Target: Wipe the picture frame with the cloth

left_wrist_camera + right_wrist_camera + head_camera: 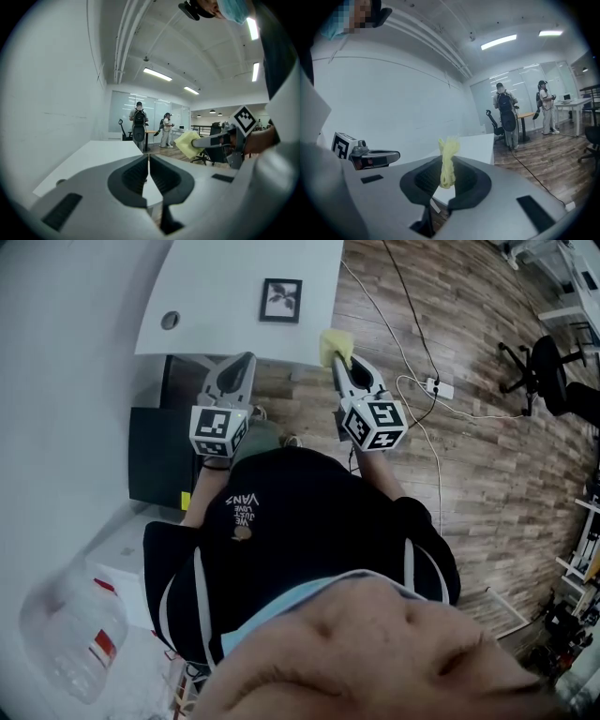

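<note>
On the white table [216,296], toward its near edge and right of centre: a small frame [281,300], flat on the top, face up. Square, with a thin black border, a pale mat and a dark leafy print in the middle. Smooth and hard-edged against the matte tabletop, and touched by neither gripper. Just near and right of the frame, past the table's edge: a yellow cloth [334,345], soft, crumpled into a loose wad. Pinched in the right gripper [337,360], jaws clamped on it. Seen along those jaws in the right gripper view [446,176] as a narrow, fuzzy, twisted strip of cloth [449,152] between the ribbed dark pads, with a tuft past the tips. To the left, the left gripper [248,359], level with the table's near edge, tips toward the table. Jaws together in the left gripper view [148,164], only a hairline slit between the ribbed pads and nothing in it. Grey moulded plastic on both grippers, each with a black-and-white marker cube at the back. A round hole [170,321] in the tabletop at far left. Wood-plank floor [469,456] to the right, with thin cables and a white power strip [439,387] on it.
</note>
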